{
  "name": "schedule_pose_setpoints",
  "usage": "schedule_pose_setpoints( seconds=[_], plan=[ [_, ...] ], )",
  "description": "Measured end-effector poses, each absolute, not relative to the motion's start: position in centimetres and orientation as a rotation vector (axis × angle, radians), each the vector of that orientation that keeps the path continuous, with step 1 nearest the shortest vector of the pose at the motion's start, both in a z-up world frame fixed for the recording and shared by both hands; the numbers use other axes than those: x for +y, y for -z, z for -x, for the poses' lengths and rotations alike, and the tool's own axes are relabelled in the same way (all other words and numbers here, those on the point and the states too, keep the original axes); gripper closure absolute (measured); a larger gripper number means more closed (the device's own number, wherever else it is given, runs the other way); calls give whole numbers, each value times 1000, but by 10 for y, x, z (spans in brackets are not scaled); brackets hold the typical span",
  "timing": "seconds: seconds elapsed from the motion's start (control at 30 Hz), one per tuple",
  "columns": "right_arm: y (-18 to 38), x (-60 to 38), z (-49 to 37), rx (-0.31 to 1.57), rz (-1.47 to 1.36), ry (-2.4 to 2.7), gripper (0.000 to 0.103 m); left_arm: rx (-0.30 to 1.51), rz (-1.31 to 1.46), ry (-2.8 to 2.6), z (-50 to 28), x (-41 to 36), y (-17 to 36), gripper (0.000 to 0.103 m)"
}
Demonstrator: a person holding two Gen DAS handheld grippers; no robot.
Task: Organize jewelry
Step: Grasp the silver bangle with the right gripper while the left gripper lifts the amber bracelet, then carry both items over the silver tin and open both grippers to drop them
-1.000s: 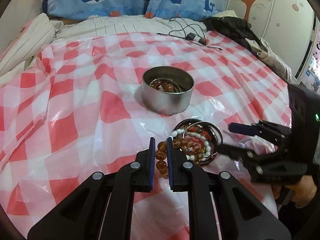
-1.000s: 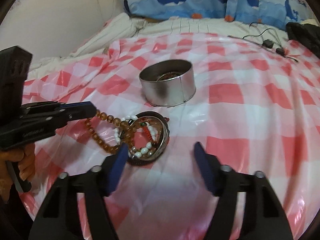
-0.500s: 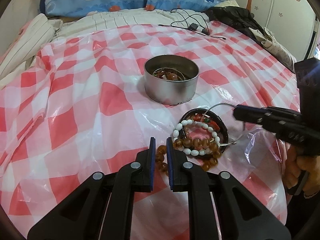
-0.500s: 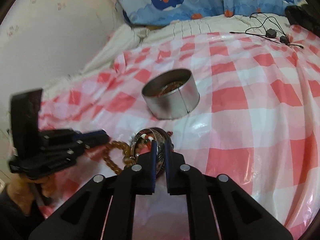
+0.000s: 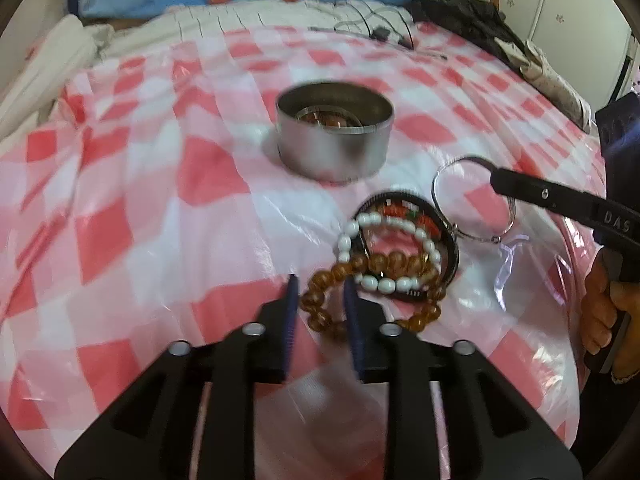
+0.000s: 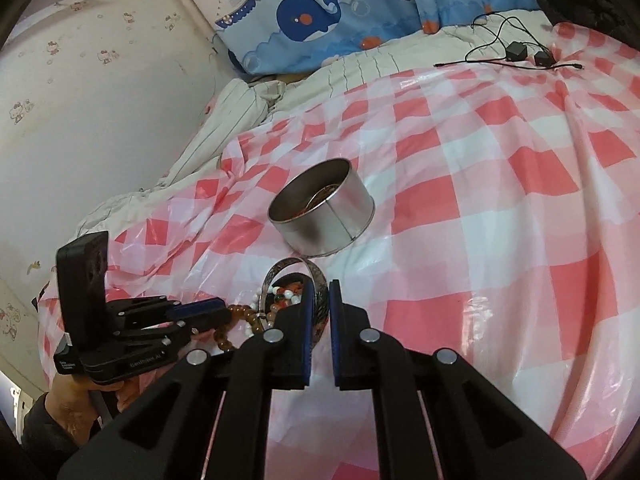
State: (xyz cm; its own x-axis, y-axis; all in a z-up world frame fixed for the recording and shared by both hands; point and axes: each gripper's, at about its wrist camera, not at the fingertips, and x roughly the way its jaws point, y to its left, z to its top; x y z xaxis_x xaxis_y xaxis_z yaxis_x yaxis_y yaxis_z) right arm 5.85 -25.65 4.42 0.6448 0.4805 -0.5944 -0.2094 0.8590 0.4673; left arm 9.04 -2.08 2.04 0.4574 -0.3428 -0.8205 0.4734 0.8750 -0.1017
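A round metal tin [image 5: 334, 136] with some jewelry inside stands on the red-checked plastic cloth; it also shows in the right wrist view [image 6: 322, 214]. In front of it lies a pile of bracelets: white beads [image 5: 380, 282], amber beads [image 5: 320, 304] and a dark bangle [image 5: 450, 240]. My right gripper [image 6: 320, 312] is shut on a silver bangle [image 6: 316, 282], held raised above the pile [image 5: 474, 198]. My left gripper [image 5: 320, 300] has its jaws slightly apart around the amber bead strand, which lies between them on the cloth.
Black cables and adapters [image 6: 516, 54] lie at the far side of the cloth. Whale-print pillows [image 6: 320, 12] and striped bedding [image 6: 240, 108] sit behind. Dark clothing [image 5: 468, 20] lies at the far right.
My right gripper lifted the silver bangle up off the pile. My left gripper's jaws opened slightly and released the amber beads, and the left view moved closer.
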Motion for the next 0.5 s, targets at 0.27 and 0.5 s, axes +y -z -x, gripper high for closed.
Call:
schedule_pose_setpoints(
  seconds=[0.27, 0.5],
  plan=[
    [-41, -257, -59, 781, -385, -411, 95, 960, -242, 515, -85, -33, -16, 92],
    [-44, -257, -57, 766, -402, -415, 95, 836, -238, 565, -70, -32, -47, 93]
  ],
)
